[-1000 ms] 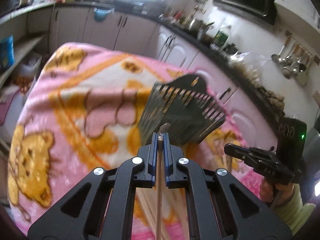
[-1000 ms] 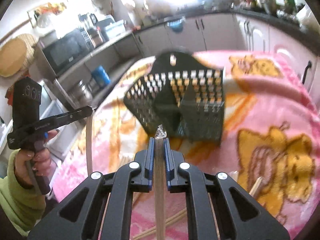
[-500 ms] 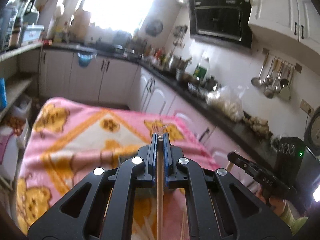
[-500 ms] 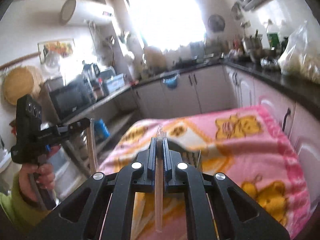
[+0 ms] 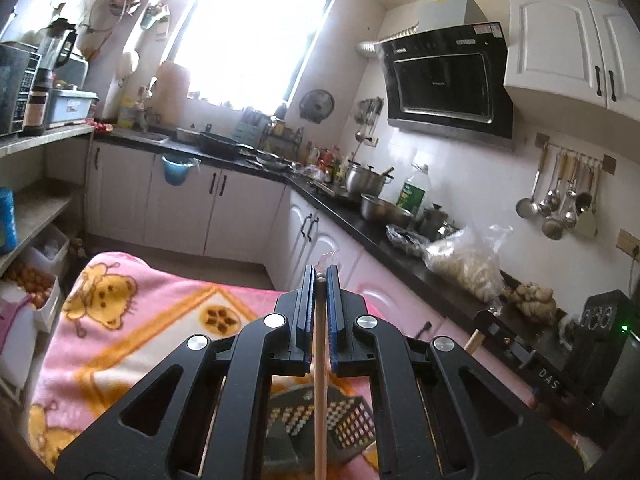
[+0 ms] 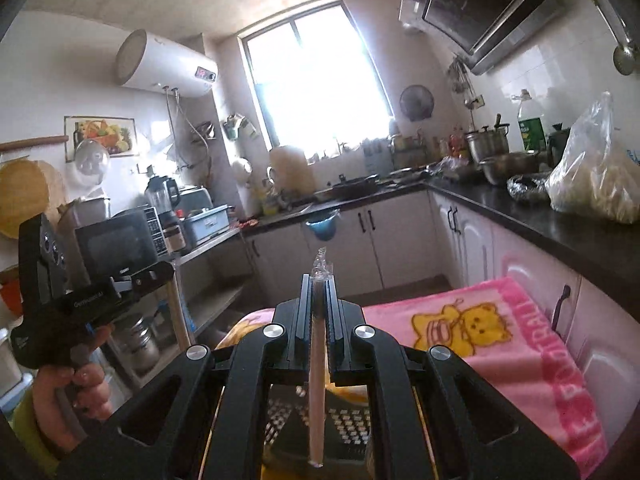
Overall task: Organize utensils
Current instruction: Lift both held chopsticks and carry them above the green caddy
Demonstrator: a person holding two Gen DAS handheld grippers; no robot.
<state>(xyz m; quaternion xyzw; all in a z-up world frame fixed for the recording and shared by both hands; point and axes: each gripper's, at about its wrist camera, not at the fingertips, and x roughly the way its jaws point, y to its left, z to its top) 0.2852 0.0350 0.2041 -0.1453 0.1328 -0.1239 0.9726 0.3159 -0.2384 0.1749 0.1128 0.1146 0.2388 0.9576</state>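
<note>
left gripper (image 5: 319,280) clamped on chopstick (image 5: 319,392) | right gripper (image 6: 319,280) clamped on wrapped chopstick (image 6: 316,392) | both above caddy (image 6: 344,428) at 6 o'clock | neither dropped in yet

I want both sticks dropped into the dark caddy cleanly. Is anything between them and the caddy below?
Nothing visible. The left gripper holds a chopstick hanging over the slotted caddy; the right gripper holds a wrapped stick over it too. The compartments are mostly hidden.

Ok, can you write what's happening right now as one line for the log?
left hand-held gripper: shut on chopstick | right hand-held gripper: shut on wrapped chopstick | both above slotted utensil basket | pink blanket underneath
</note>
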